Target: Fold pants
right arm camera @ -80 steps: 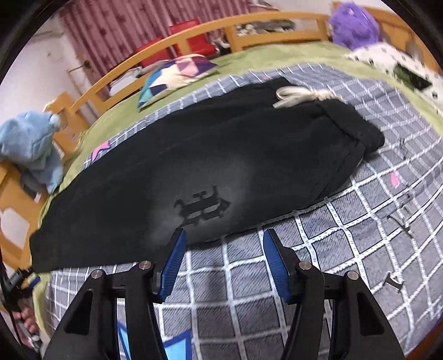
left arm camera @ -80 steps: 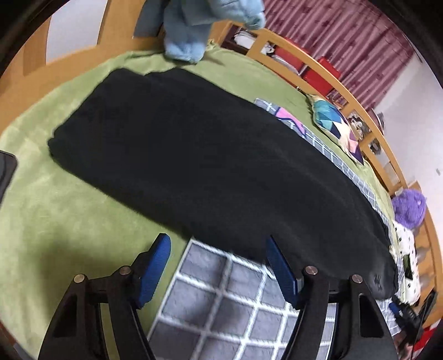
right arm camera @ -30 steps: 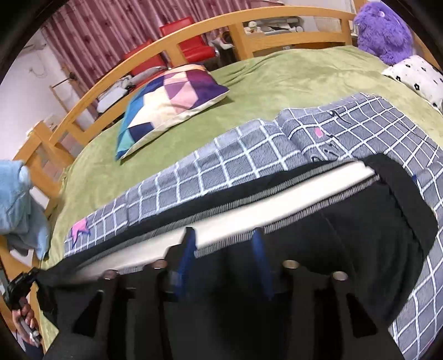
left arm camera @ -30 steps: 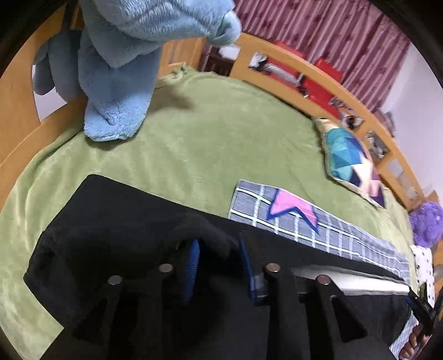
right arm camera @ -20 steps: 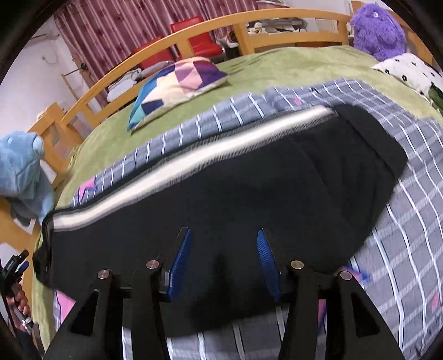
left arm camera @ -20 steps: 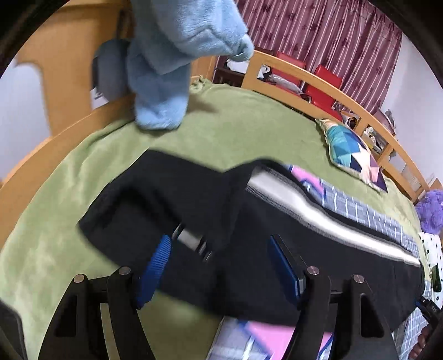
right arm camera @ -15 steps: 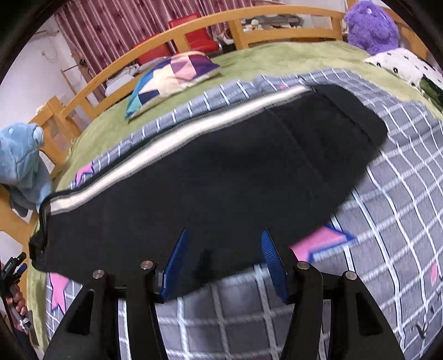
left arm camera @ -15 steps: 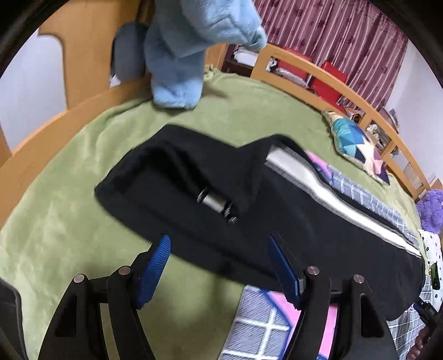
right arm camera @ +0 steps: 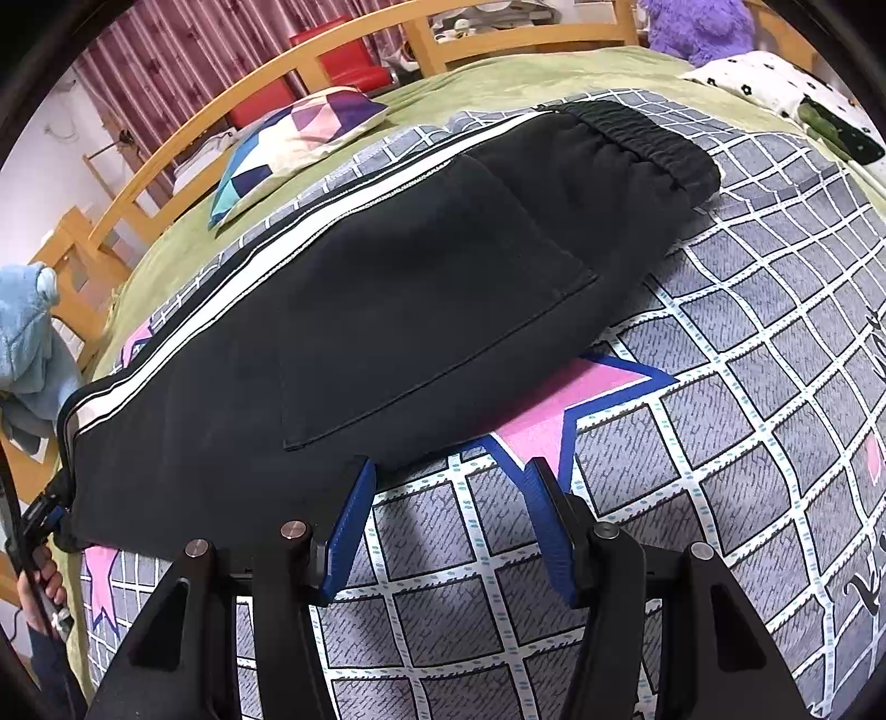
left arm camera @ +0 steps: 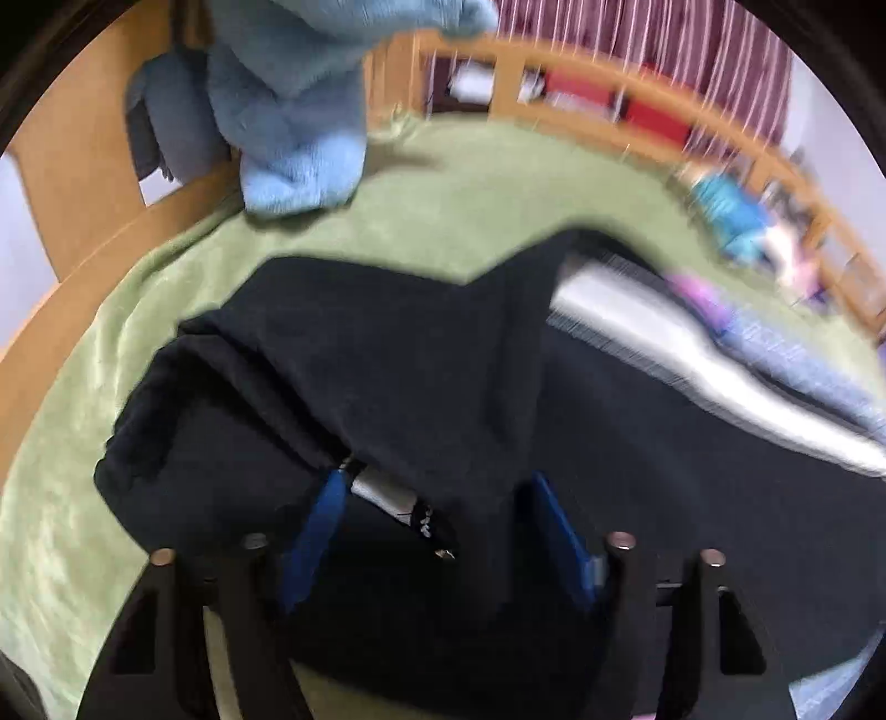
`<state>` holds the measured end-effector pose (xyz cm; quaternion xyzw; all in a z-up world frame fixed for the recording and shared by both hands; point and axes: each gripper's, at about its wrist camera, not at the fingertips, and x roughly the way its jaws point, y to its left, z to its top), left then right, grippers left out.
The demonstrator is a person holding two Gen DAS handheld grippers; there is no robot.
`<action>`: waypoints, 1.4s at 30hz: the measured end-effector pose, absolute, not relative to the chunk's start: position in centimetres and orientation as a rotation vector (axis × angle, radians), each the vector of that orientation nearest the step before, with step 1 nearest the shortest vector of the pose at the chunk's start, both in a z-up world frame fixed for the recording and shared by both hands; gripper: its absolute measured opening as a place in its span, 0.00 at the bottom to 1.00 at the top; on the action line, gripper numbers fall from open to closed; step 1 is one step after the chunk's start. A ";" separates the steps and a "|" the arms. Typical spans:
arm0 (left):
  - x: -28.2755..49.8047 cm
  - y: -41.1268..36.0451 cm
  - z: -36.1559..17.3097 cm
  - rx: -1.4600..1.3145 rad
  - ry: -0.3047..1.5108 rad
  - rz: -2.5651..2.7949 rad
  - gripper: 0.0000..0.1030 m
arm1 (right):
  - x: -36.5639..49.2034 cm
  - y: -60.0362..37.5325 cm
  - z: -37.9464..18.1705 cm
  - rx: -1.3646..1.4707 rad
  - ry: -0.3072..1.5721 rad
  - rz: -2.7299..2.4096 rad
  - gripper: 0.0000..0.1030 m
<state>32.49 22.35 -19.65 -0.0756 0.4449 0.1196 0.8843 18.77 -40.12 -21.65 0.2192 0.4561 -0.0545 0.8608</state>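
Black pants (right arm camera: 387, 293) with a white side stripe (right arm camera: 266, 243) lie folded lengthwise on the bed, waistband (right arm camera: 653, 138) at the far right. My right gripper (right arm camera: 448, 487) is open and empty, just off the pants' near edge, over the checked quilt. In the blurred left wrist view the leg ends (left arm camera: 332, 387) are rumpled. My left gripper (left arm camera: 432, 498) is open, with its blue fingers (left arm camera: 315, 526) down on the black cloth at either side of a raised fold. The white stripe also shows in the left wrist view (left arm camera: 692, 365).
A grey checked quilt (right arm camera: 747, 387) with pink stars lies over a green blanket (left arm camera: 470, 205). A blue plush toy (left arm camera: 288, 111) hangs at the wooden rail (right arm camera: 183, 144). A patterned cushion (right arm camera: 293, 138), a purple plush toy (right arm camera: 703, 22) and a spotted pillow (right arm camera: 775, 77) lie behind.
Both grippers let go of the folded pants and opened. The right one has drawn back off the cloth. The left one has moved forward and down onto the leg ends.
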 end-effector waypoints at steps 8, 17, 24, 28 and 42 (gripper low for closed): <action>36.1 25.3 -12.7 -0.105 0.729 0.230 0.18 | 19.4 -39.7 -21.0 0.407 0.935 -0.153 0.53; 34.9 29.8 -8.4 -0.163 0.670 0.371 0.59 | 19.7 -39.5 -21.2 0.425 0.930 -0.139 0.53; 29.4 29.5 -13.1 -0.345 0.807 0.204 0.59 | 18.8 -39.2 -20.9 0.456 0.917 -0.106 0.53; 24.9 29.9 -16.9 -0.443 0.807 0.153 0.57 | 18.3 -39.0 -21.0 0.471 0.919 -0.094 0.53; 27.3 35.4 -20.4 -0.588 0.772 0.216 0.45 | 18.1 -38.5 -22.1 0.475 0.955 -0.146 0.53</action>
